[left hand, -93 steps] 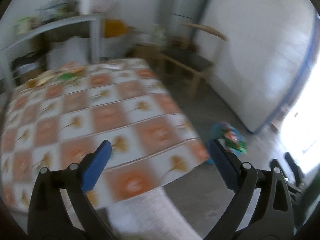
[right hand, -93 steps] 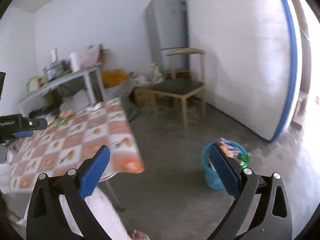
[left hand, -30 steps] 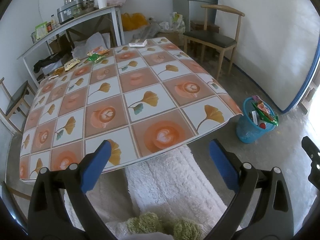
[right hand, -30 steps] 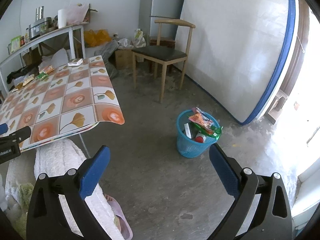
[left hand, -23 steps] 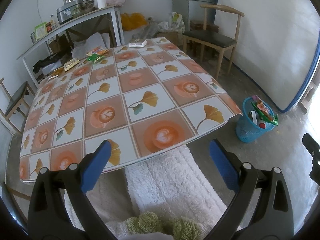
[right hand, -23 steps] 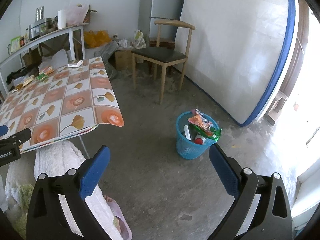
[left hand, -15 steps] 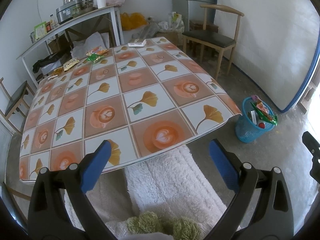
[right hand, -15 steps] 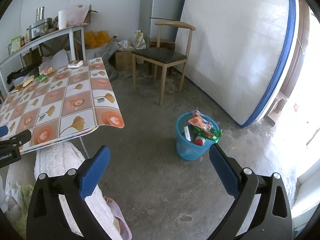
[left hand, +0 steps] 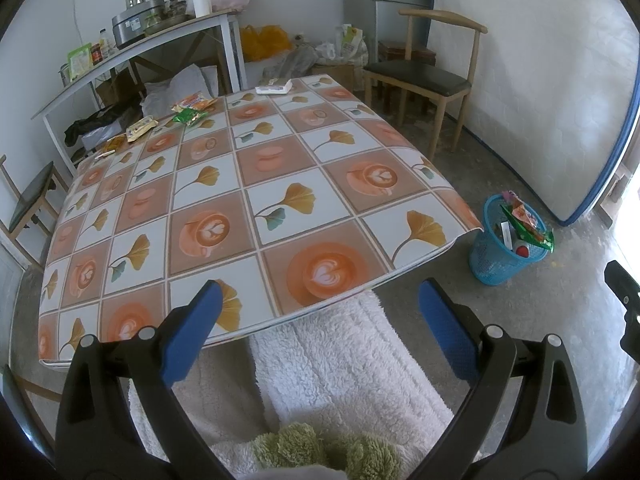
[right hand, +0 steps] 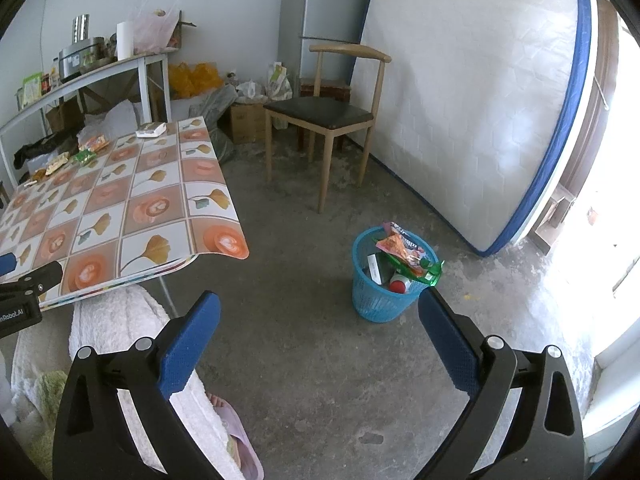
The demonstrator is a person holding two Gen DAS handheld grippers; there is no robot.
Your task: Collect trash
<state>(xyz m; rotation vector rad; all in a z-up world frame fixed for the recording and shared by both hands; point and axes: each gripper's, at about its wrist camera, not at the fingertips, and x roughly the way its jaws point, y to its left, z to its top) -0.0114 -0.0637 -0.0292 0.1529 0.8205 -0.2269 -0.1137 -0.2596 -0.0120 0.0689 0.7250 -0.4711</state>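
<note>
Far left of my table [left hand: 280, 184]: snack wrappers [left hand: 188, 110] in a loose row along the back edge; white box [left hand: 273, 89] at the far corner. My left gripper [left hand: 318, 320], released, nothing held, over the near edge. My right gripper [right hand: 318, 330], released, above bare floor. Right: blue bin [right hand: 380, 300], trash-filled

Since three seconds back: swung from the blurred table [left hand: 256, 200] edge to a steady view over its whole top; bin [right hand: 384, 280] (stuffed with wrappers) now nearer, more central for the right gripper [right hand: 320, 336].
</note>
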